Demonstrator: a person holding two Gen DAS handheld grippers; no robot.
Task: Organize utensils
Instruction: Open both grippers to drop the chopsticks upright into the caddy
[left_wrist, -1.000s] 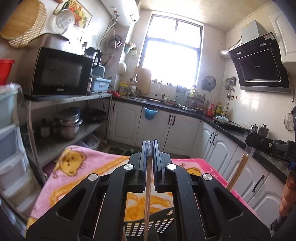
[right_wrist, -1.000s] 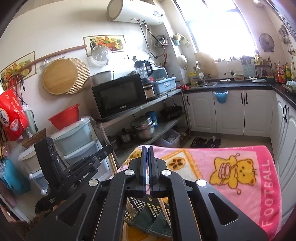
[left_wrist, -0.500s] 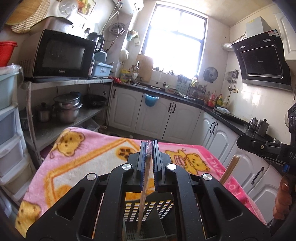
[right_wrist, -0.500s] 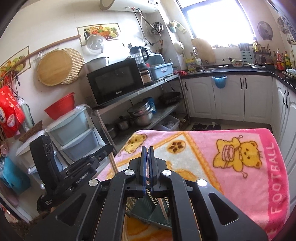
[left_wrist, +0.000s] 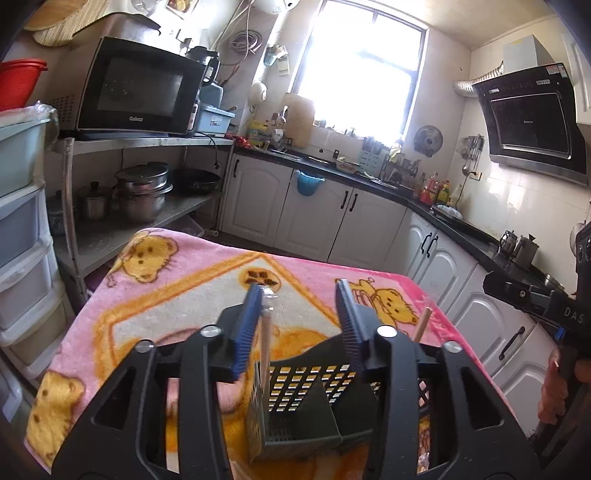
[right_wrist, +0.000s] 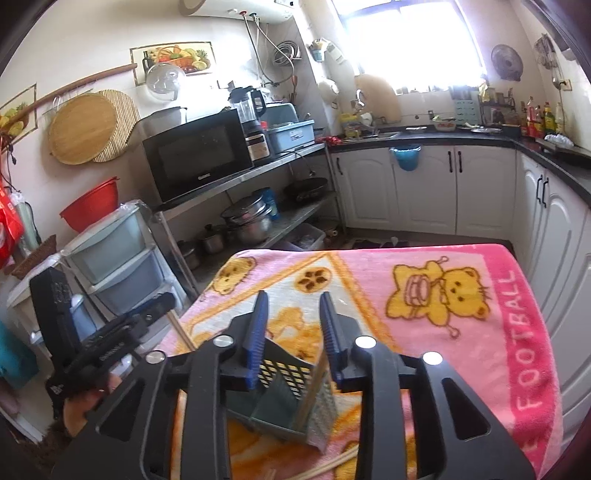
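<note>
You can read "FOOTBALL" in pale letters running up the dark pink border of the blanket (right_wrist: 526, 354) on the table, in the right wrist view. In the left wrist view the letters "DAS" stand in white on the black body of the right gripper (left_wrist: 570, 314) at the frame's right edge. The brand marks on the microwave (left_wrist: 133, 85) and the range hood (left_wrist: 532, 114) are too small for you to read.

Both hand-held grippers — left (left_wrist: 301, 314), right (right_wrist: 293, 325) — lower, newly parted.
</note>
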